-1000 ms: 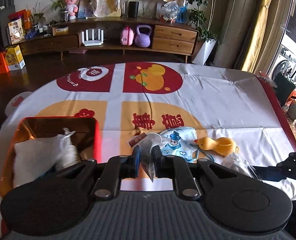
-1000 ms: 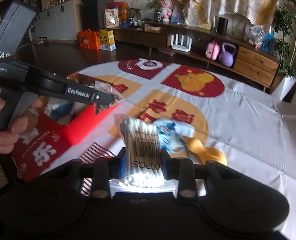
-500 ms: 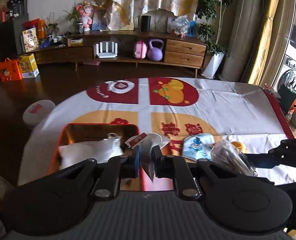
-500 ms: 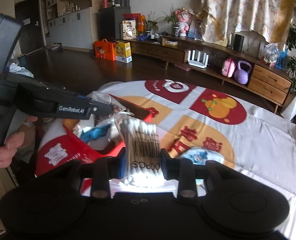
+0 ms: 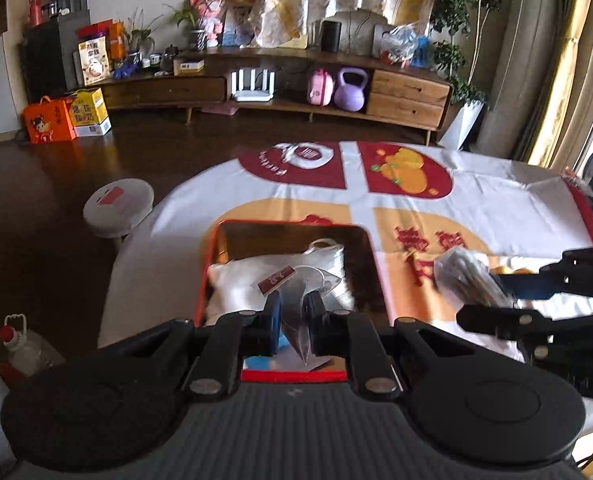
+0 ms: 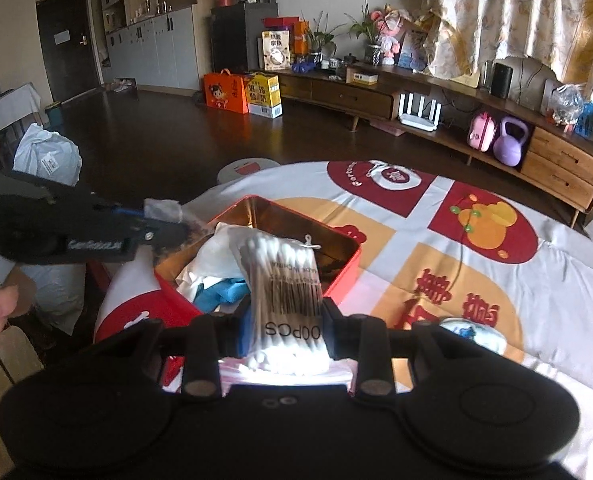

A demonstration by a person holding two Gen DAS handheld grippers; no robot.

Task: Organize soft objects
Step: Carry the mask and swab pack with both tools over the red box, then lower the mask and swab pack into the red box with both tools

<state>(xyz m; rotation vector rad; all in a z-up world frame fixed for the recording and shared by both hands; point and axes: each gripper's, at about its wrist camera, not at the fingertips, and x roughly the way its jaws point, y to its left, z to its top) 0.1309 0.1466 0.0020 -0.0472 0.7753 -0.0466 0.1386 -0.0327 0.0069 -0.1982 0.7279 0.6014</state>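
My left gripper (image 5: 294, 312) is shut on a clear plastic packet with a red label (image 5: 296, 280), held above the near end of the red tin box (image 5: 212, 248). The box holds a white cloth pouch (image 5: 256, 276) and something blue. My right gripper (image 6: 284, 320) is shut on a bag of cotton swabs (image 6: 284, 272), held at the near right edge of the same box (image 6: 348, 264). The left gripper shows in the right wrist view (image 6: 164, 212), over the box's left side. The right gripper and its bag show at the right of the left wrist view (image 5: 468, 276).
A blue patterned cloth (image 6: 476, 332) and a yellow duck toy (image 5: 512, 270) lie on the tablecloth (image 5: 496, 200) right of the box. A white stool (image 5: 118, 206) stands beside the table's left edge. A sideboard stands at the far wall.
Both grippers have moved left with their loads, from over the tablecloth items to over the red box. Both grips are unchanged.
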